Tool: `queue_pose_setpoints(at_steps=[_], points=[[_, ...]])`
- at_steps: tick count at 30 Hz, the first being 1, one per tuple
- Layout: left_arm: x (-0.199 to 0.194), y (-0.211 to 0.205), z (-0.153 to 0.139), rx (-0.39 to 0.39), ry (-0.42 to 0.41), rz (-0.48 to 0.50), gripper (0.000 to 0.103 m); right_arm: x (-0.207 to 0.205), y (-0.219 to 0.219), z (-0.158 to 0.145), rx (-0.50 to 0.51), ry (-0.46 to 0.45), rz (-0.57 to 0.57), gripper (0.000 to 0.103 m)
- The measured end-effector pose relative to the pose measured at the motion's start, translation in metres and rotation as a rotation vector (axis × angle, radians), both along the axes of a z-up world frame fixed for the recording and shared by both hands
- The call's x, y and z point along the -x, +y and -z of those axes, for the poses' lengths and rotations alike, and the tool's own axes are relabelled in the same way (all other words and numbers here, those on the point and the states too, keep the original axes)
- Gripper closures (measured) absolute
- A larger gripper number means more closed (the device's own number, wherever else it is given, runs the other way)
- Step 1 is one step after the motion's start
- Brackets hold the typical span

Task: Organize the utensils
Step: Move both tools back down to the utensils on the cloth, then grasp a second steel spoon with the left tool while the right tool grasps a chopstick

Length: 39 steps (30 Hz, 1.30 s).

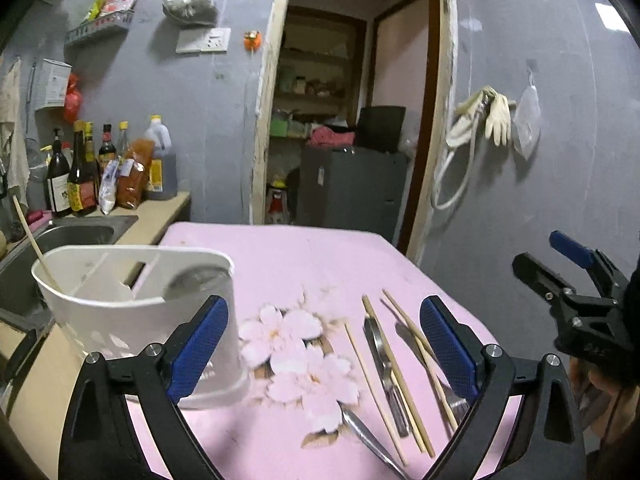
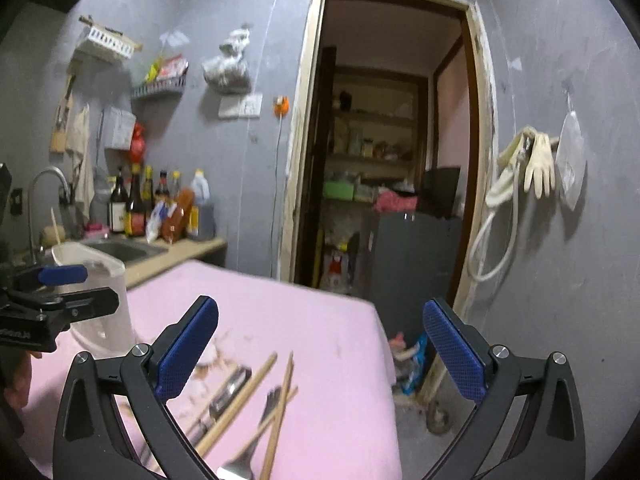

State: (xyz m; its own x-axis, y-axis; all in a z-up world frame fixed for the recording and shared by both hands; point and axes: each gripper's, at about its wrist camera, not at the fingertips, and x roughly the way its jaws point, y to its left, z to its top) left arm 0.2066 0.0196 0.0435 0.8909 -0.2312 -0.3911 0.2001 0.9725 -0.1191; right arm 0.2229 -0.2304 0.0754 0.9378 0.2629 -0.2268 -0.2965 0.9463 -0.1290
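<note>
A white plastic utensil holder [image 1: 140, 312] stands at the left of the pink table [image 1: 288, 252], with one wooden chopstick [image 1: 34, 244] leaning in it. Several loose chopsticks [image 1: 378, 390] and metal utensils [image 1: 384, 364] lie on the cloth to its right. My left gripper [image 1: 324, 346] is open just above the table, with its left pad beside the holder and nothing between the jaws. My right gripper [image 2: 320, 348] is wide open and empty above the chopsticks [image 2: 244, 394] and a fork [image 2: 256, 436]. Each gripper shows in the other's view: the right gripper [image 1: 550, 260] and the left gripper [image 2: 80, 289].
A steel sink [image 1: 76, 236] and a counter with sauce bottles [image 1: 80, 172] sit left of the table. Behind the table an open doorway [image 1: 344, 120] leads to shelves. The table's right edge [image 2: 386, 360] drops to the floor. Rubber gloves [image 1: 496, 116] hang on the wall.
</note>
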Motion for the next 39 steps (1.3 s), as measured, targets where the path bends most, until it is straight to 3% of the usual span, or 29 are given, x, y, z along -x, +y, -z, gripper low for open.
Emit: queue_pose_setpoints(at_steps=[8, 11, 14, 19, 24, 27, 34, 36, 39], points=[[0.004, -0.008, 0.027, -0.006, 0.149, 0.059, 0.009, -0.008, -0.009, 0.022, 0.025, 0.136, -0.016, 0.003], [0.006, -0.012, 0.039, -0.008, 0.231, 0.077, 0.009, -0.012, -0.01, 0.029, 0.034, 0.191, -0.027, 0.008], [0.008, -0.016, 0.047, -0.006, 0.293, 0.092, 0.011, -0.017, -0.011, 0.036, 0.047, 0.256, -0.038, 0.021], [0.006, -0.024, 0.059, -0.012, 0.414, 0.14, 0.04, -0.023, -0.011, 0.049, 0.084, 0.36, -0.07, 0.046], [-0.003, -0.029, 0.078, 0.043, 0.575, 0.187, 0.07, -0.027, -0.007, 0.061, 0.1, 0.457, -0.122, 0.06], [-0.01, -0.03, 0.083, 0.051, 0.623, 0.179, 0.075, -0.026, -0.004, 0.065, 0.122, 0.477, -0.144, 0.064], [-0.028, -0.03, 0.081, 0.05, 0.686, 0.17, 0.076, -0.03, 0.004, 0.072, 0.15, 0.515, -0.158, 0.066], [-0.032, -0.031, 0.08, 0.013, 0.682, 0.157, 0.087, -0.033, 0.006, 0.075, 0.158, 0.53, -0.157, 0.068], [-0.039, -0.034, 0.08, 0.0, 0.679, 0.145, 0.094, -0.04, 0.007, 0.081, 0.145, 0.58, -0.168, 0.072]])
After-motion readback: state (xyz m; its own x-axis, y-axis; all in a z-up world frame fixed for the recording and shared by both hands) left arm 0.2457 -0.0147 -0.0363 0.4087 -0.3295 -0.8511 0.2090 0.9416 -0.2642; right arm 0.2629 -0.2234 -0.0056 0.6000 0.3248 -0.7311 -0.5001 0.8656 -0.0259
